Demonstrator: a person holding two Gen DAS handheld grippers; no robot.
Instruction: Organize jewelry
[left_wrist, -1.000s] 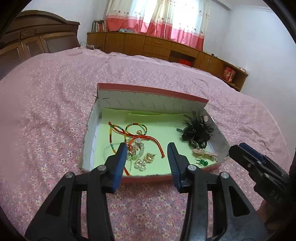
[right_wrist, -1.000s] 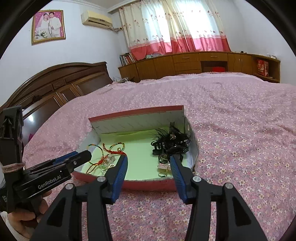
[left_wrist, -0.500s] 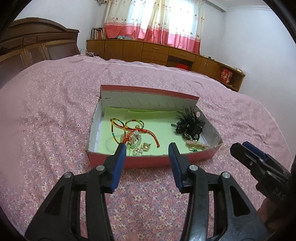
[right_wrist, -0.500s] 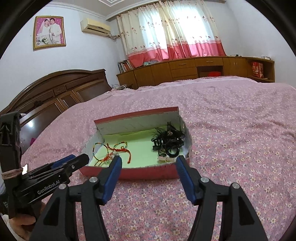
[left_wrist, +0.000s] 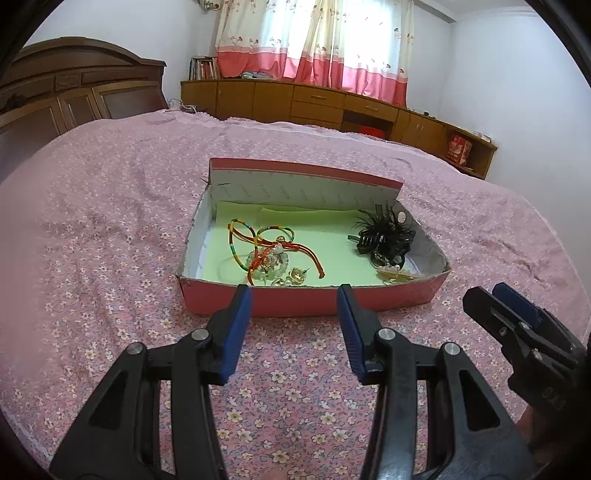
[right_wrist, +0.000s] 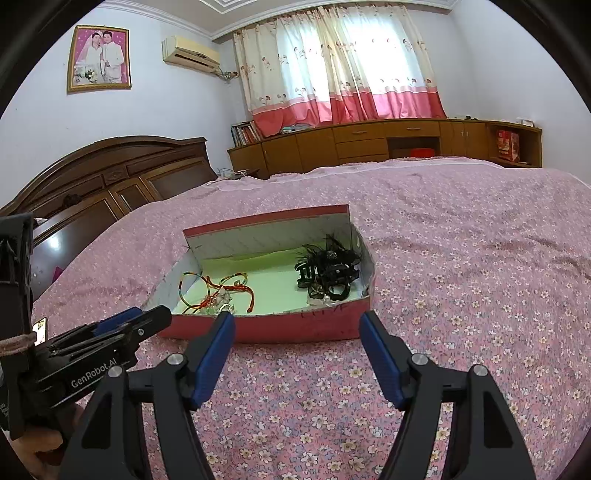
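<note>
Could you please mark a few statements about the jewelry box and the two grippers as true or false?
1. The left gripper is open and holds nothing. True.
2. The red box stands on a wooden table. False: it sits on the pink floral bedspread.
3. The black feathered hair clip lies at the box's right end. True.
4. The right gripper is shut on the red cord bracelet. False: it is open, short of the box.
5. The box's floor is lined in blue. False: the lining is light green.
</note>
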